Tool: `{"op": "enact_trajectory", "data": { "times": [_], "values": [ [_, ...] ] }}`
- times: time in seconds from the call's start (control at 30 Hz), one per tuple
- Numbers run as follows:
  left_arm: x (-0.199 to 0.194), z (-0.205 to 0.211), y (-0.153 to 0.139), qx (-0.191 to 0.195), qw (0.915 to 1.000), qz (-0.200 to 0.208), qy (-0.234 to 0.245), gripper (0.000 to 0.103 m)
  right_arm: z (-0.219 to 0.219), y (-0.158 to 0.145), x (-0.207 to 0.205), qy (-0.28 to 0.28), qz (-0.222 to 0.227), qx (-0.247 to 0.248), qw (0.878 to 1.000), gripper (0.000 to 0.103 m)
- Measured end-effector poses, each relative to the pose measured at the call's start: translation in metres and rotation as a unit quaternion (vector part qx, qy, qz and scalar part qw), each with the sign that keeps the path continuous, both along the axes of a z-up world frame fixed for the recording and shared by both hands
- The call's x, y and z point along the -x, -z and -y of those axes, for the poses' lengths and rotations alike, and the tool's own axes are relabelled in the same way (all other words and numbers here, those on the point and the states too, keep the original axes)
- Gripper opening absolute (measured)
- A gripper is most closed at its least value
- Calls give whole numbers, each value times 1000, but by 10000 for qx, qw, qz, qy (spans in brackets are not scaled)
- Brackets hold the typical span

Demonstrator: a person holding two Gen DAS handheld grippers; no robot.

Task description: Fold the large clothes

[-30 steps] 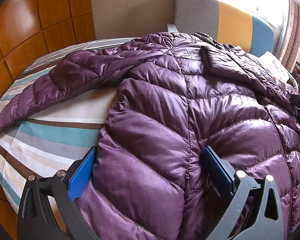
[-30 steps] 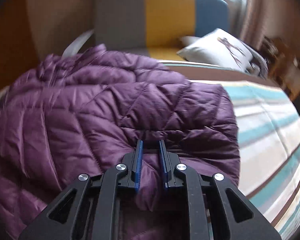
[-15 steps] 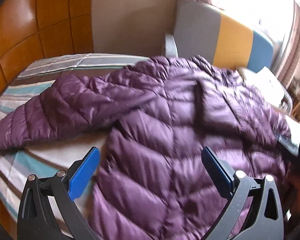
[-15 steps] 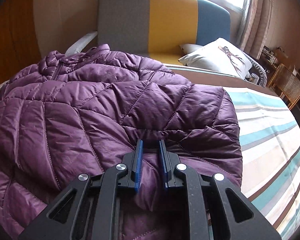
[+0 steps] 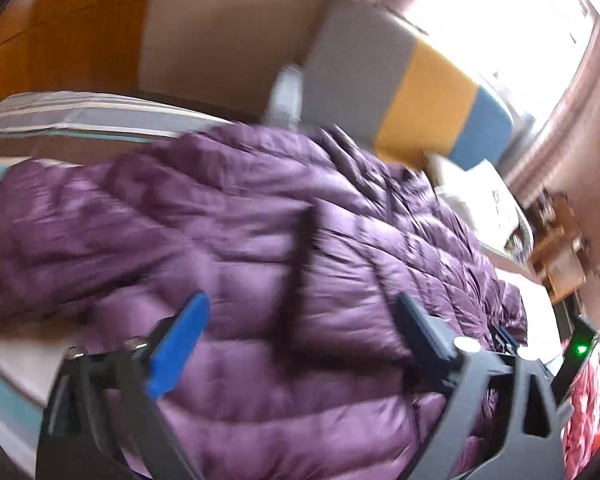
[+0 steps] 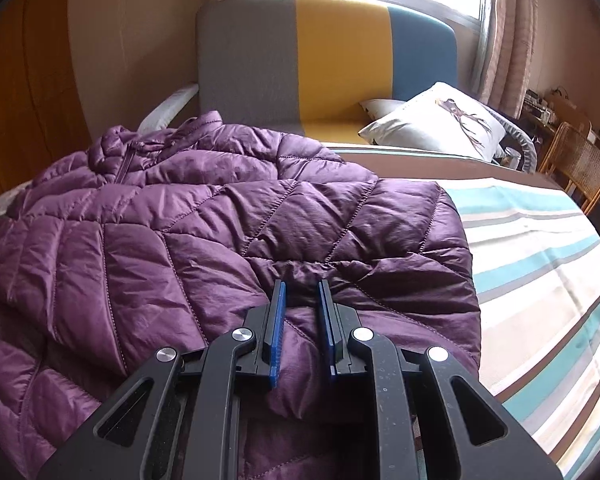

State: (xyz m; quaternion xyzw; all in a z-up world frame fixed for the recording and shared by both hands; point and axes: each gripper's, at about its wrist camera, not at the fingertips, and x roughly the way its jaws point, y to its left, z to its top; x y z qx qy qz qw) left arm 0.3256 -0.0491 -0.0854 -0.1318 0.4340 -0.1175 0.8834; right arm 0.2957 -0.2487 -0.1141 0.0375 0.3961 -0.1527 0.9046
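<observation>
- Up and away from the purple jacket (image 5: 284, 264) went the left hand-held gripper (image 5: 300, 336); its jaws are wide apart and hold nothing.
- The right hand-held gripper (image 6: 302, 300) is pinched onto the jacket's folded part.
- The jacket lies on the striped bed (image 6: 540, 248), so I think the sleeve fold comes next.

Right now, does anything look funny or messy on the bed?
Only a little. The purple jacket lies rumpled on the striped bed, with a fold of it bunched up between the right tongs. The left tongs are open. Nothing looks torn or spilled.
</observation>
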Motion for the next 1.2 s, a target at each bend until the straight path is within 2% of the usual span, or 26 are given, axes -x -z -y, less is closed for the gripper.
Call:
{"op": "enact_trajectory", "data": {
  "times": [0.03, 0.1, 0.13, 0.17, 0.2, 0.23, 0.3, 0.37, 0.43, 0.53, 0.6, 0.67, 0.73, 0.83, 0.93, 1.0, 1.07, 1.1, 1.2],
  "values": [
    [-5, 11, 5, -93, 9998, -92, 117, 72, 1, -2, 1, 3, 61, -17, 10000, 18],
    [-15, 28, 19, -299, 9986, -289, 322, 51, 2, -6, 2, -38, 131, -78, 9999, 18],
    [-17, 31, 22, -357, 9983, -295, 358, 48, 2, -9, 2, -74, 126, -116, 9998, 18],
    [-19, 31, 23, -408, 9985, -211, 307, 38, 2, -13, 2, -117, 96, -101, 9998, 18],
    [-18, 28, 22, -380, 9988, -144, 265, 23, 2, -18, 1, -148, 80, -59, 9998, 18],
    [-16, 26, 19, -355, 9991, -93, 232, 18, 3, -24, 1, -148, 81, -36, 9999, 18],
    [-13, 16, 15, -334, 9993, 106, 94, 12, 6, -32, -1, -79, 119, -208, 9997, 18],
    [-7, 5, 14, -376, 9990, 197, -106, 11, 8, -34, -5, -46, 101, -385, 9992, 18],
    [-5, -6, 19, -297, 9992, 155, -211, 12, 5, -27, -13, -97, 4, -360, 9993, 18],
    [-4, -13, 30, -239, 9995, 35, -180, 22, 7, -7, -21, -51, -179, -563, 9982, 18],
    [-5, -7, 30, -369, 9992, 79, -121, 40, 8, 6, -25, -9, -301, -618, 9976, 18],
    [-5, 3, 31, -606, 9980, 168, 0, 48, 8, 9, -26, -21, -310, -559, 9980, 18],
    [-6, 10, 33, -901, 9957, 201, -3, 49, 5, 12, -28, -29, -321, -447, 9985, 18],
    [-7, 17, 33, -1074, 9940, 217, -13, 49, 0, 15, -30, -36, -356, -231, 9991, 18],
    [-6, 14, 31, -973, 9950, 217, -17, 52, -2, 15, -30, -38, -351, -165, 9992, 18],
    [2, 5, 26, -723, 9970, 271, -47, 73, -1, 15, -28, -39, -320, -188, 9993, 18],
    [14, -8, 17, -661, 9967, 371, -273, 87, -1, 14, -27, -31, -300, -163, 9994, 18],
    [20, -15, 13, -706, 9958, 409, -417, 91, -1, 14, -27, -29, -299, -143, 9994, 18],
    [34, -44, 7, -606, 9950, 433, -670, 92, -4, 13, -25, -22, -294, -53, 9996, 18]
  ]
}}
